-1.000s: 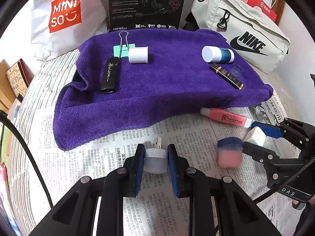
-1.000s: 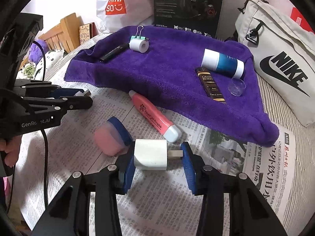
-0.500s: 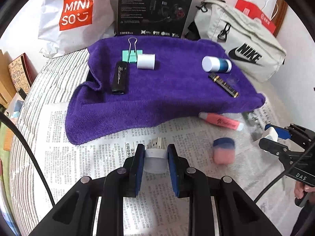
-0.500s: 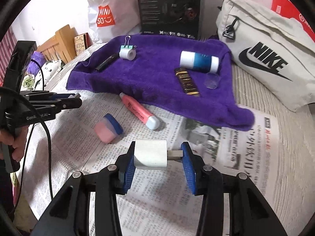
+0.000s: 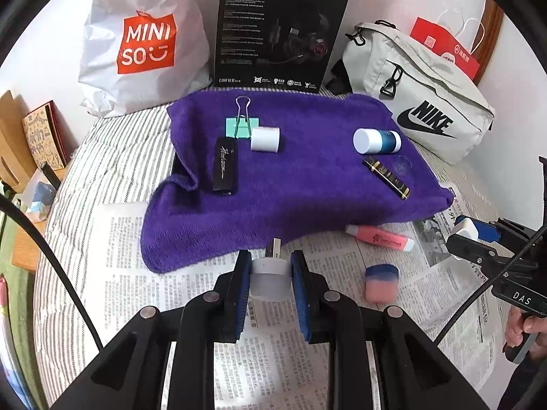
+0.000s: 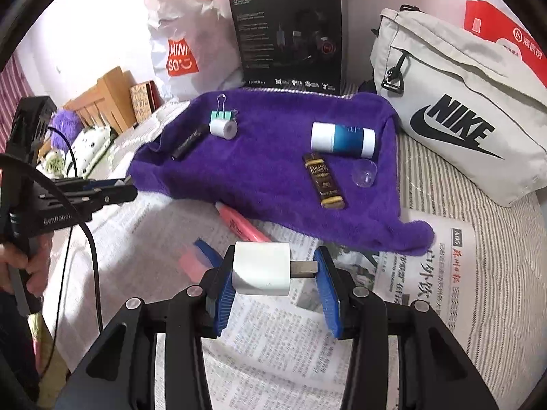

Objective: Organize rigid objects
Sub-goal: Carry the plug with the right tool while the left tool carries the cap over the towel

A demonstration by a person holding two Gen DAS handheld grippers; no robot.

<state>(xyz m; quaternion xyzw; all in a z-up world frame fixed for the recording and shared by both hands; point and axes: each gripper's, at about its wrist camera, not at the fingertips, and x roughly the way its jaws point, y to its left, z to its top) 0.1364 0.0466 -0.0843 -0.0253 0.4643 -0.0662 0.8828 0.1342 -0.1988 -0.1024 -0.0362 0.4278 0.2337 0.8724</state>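
The left gripper (image 5: 270, 278) pinches a white USB plug; the right gripper (image 6: 273, 270) pinches a white USB charger (image 6: 261, 268) end to end. Both hover over newspaper (image 6: 273, 341) on a striped bed, near the purple towel's (image 5: 307, 177) front edge. Each should be lowered onto bare towel, clear of the items already there.

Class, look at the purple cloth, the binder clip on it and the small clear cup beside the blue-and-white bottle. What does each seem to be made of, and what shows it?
Purple cloth: likely terry towelling, matt, with fuzzy pile and soft folds.
Binder clip: probably painted mint-green metal, with shiny wire handles.
Clear cup: transparent plastic or glass, cannot tell; the cloth shows through it.
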